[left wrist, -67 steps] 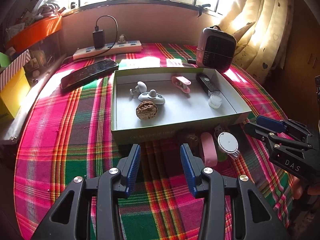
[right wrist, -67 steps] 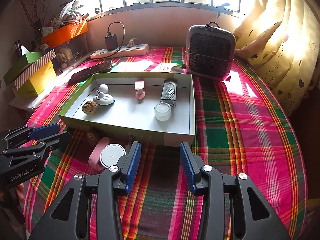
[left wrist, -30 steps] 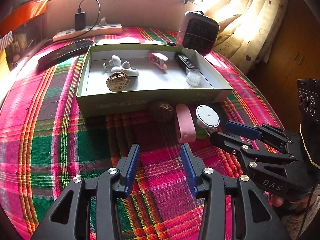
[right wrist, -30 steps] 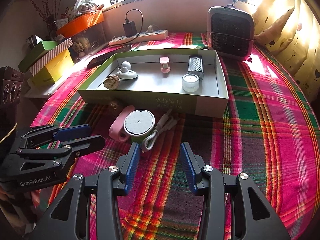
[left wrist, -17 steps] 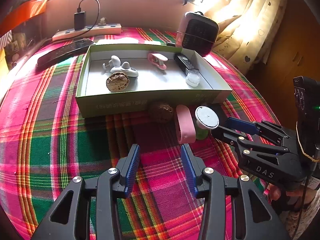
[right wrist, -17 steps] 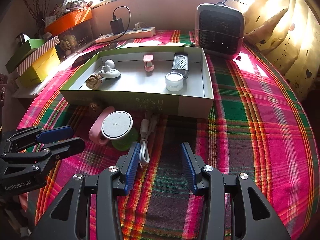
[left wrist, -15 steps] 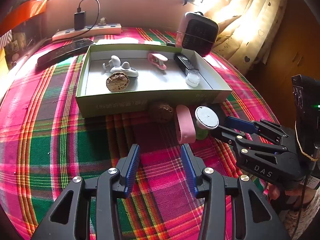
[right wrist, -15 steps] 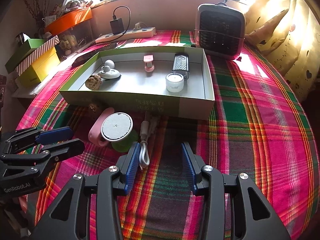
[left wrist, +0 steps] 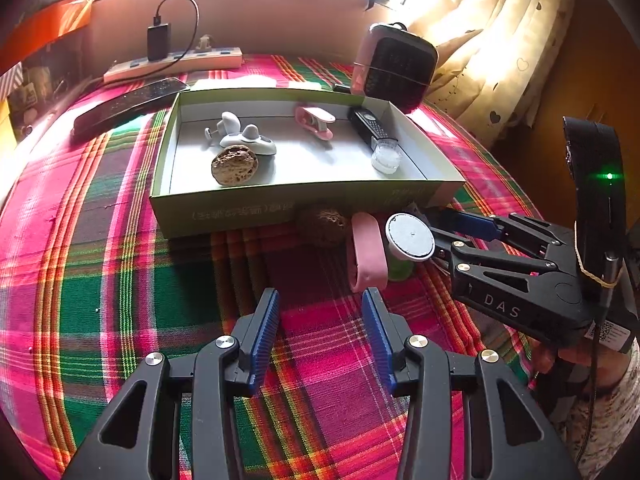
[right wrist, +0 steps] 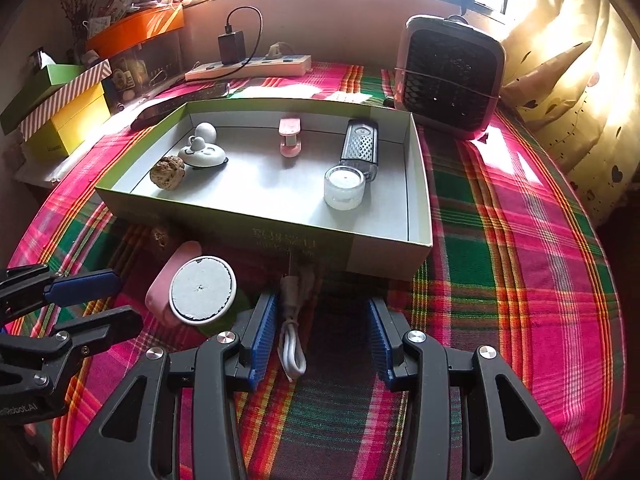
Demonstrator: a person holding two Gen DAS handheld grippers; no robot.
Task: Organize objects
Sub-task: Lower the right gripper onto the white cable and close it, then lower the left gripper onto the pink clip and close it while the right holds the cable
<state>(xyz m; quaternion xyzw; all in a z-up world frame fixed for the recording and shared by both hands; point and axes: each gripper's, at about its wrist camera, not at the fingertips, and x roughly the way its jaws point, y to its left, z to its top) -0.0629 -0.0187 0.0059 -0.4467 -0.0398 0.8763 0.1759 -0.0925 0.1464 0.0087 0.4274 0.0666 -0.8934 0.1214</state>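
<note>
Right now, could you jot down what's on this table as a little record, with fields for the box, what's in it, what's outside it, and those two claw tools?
Box: open green-edged box on a plaid cloth
Inside: walnut, white plug adapter, pink clip, black grater-like gadget, small clear jar
Outside, in front: second walnut, pink case, round white-topped green item, coiled white cable
Left gripper: open, empty
Right gripper: open, fingers either side of the cable

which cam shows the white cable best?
Right wrist. The white cable lies in full view on the cloth, between the open fingers of the right gripper, running toward the box. In the left wrist view the right gripper hides it.
</note>
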